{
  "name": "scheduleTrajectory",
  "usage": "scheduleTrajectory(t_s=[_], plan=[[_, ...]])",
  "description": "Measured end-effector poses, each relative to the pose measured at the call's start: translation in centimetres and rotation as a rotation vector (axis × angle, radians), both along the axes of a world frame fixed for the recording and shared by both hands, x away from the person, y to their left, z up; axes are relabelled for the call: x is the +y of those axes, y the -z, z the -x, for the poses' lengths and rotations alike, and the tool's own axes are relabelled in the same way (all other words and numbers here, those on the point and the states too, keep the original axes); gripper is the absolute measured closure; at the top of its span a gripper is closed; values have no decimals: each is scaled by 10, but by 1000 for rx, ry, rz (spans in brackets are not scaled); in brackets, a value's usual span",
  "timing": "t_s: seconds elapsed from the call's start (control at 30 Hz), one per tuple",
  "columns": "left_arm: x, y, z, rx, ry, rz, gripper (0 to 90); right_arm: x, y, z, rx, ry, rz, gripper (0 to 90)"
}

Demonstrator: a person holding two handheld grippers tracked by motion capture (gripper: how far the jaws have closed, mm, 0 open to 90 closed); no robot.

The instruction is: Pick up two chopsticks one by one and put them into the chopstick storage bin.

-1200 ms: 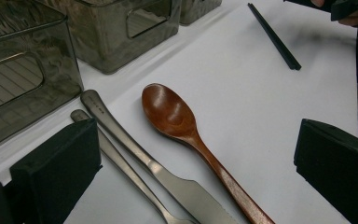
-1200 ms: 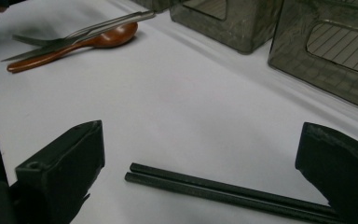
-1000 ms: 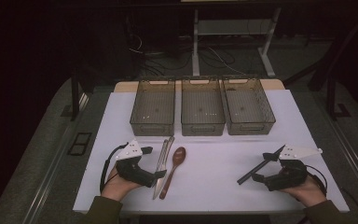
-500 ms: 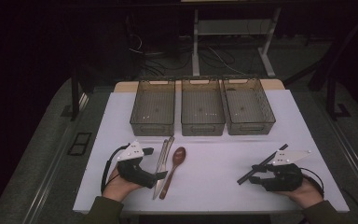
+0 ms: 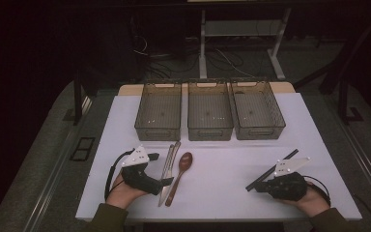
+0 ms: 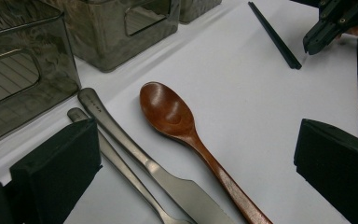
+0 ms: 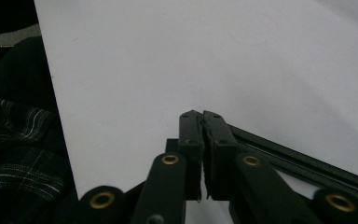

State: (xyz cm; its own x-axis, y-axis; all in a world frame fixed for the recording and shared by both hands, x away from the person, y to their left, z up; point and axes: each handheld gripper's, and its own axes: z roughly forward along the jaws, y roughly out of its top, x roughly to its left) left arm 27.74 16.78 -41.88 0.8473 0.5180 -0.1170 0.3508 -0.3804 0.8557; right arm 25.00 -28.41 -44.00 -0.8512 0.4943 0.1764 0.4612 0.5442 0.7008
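The right gripper [image 5: 251, 186] has just been closing near the table's right front corner, pinching the black chopsticks [image 5: 273, 169]; next, a lift. The left gripper [image 6: 193, 154] gapes over the brown wooden spoon [image 6: 168, 112].

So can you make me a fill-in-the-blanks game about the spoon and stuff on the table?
1. Behind the cutlery stand ____ bins in a row.
2. The spoon is made of ____.
3. The left gripper has its fingers ____, with spoon and knife lying between them.
4. The black chopsticks lie by the ____ gripper.

Missing words: three; wood; open; right
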Motion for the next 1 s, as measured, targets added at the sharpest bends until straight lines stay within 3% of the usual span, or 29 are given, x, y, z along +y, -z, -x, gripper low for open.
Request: scheduleTrajectory(t_s=[1.0], plan=[[1, 0, 0, -2, -8, 7, 0, 17, 7, -6, -1, -54, 53, 887]])
